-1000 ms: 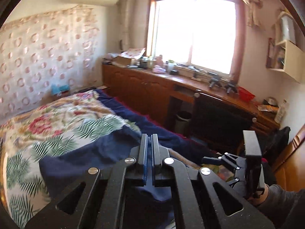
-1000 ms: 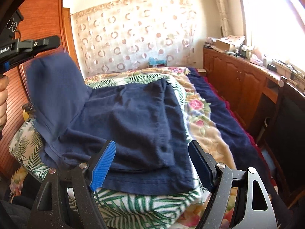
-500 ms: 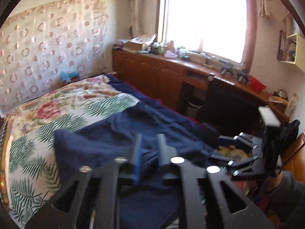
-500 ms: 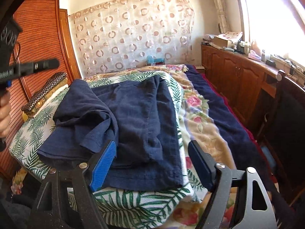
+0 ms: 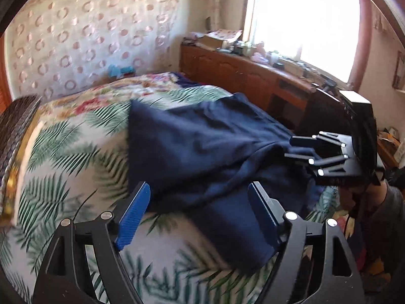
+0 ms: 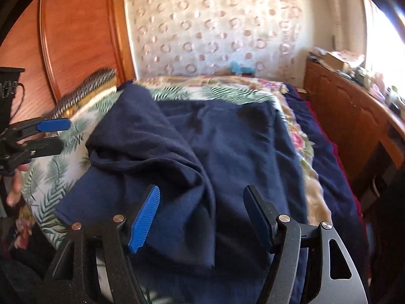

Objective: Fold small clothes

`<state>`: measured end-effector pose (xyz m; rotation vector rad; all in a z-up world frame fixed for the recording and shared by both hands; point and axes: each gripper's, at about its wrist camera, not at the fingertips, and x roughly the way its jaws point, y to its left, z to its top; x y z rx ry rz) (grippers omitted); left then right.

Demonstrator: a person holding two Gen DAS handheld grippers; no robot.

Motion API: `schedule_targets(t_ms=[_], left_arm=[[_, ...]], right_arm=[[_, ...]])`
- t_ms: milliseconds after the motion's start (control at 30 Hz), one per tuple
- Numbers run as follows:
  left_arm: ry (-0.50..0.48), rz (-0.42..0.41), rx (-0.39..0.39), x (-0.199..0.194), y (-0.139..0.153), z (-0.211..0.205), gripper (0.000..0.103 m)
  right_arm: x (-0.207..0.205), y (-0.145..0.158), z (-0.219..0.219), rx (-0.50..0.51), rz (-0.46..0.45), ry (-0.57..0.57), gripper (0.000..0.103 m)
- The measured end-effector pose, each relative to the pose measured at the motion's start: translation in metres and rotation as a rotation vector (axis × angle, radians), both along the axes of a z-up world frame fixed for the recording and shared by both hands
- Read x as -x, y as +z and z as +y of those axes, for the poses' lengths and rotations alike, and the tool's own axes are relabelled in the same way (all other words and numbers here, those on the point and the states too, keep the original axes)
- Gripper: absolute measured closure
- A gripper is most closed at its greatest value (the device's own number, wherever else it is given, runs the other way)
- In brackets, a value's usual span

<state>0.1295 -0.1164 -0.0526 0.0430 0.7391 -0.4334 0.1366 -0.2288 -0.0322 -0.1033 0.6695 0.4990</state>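
Navy garment: soft matt cloth, creased and rumpled. Under it, the bedspread is smooth printed cloth, palm leaves and flowers. Left tongs: matt black arms with a fine grainy finish, shiny metal rivets, ribbed blue plastic pads. Right tongs, same build. Headboard: glossy reddish wood. Curtain: thin patterned cloth, faintly sheer.
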Motion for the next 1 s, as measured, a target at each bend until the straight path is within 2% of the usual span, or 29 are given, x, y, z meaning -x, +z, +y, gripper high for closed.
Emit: schedule_targets(t_ms=[167, 200, 233, 300, 500, 633, 700, 767, 867, 967, 1000], left_arm=[[0.051, 0.015, 0.028, 0.006, -0.01, 0.023, 0.023], [0.059, 0.016, 0.032, 0.007, -0.011, 0.026, 0.023], [0.066, 0.017, 0.036, 0.008, -0.012, 0.029, 0.023], [0.078, 0.02, 0.046, 0.007, -0.015, 0.035, 0.023], [0.088, 0.012, 0.059, 0.008, -0.015, 0.044, 0.023], [0.083, 0.003, 0.068, 0.01, -0.013, 0.044, 0.023], [0.079, -0.001, 0.072, 0.012, -0.013, 0.042, 0.023], [0.076, -0.002, 0.072, 0.013, -0.012, 0.04, 0.023], [0.073, -0.006, 0.067, 0.013, -0.012, 0.038, 0.023], [0.076, -0.016, 0.059, 0.014, -0.01, 0.038, 0.023], [0.075, -0.018, 0.058, 0.015, -0.01, 0.038, 0.023]], right_arm=[[-0.026, -0.005, 0.016, 0.054, 0.056, 0.028, 0.067], [-0.028, -0.004, 0.017, 0.058, 0.061, 0.034, 0.075], [-0.03, -0.004, 0.017, 0.06, 0.064, 0.036, 0.087], [-0.027, 0.002, 0.017, 0.04, 0.056, 0.045, 0.094], [0.016, 0.055, 0.0, -0.063, -0.101, 0.027, 0.095], [0.04, 0.07, -0.016, -0.009, -0.158, -0.027, 0.095], [0.039, 0.061, -0.027, 0.026, -0.142, -0.081, 0.095], [0.026, 0.043, -0.039, 0.054, -0.081, -0.131, 0.095], [0.008, 0.014, -0.048, 0.088, 0.003, -0.149, 0.094], [0.003, 0.008, -0.056, 0.086, 0.019, -0.174, 0.08], [0.004, 0.01, -0.059, 0.076, 0.008, -0.186, 0.067]])
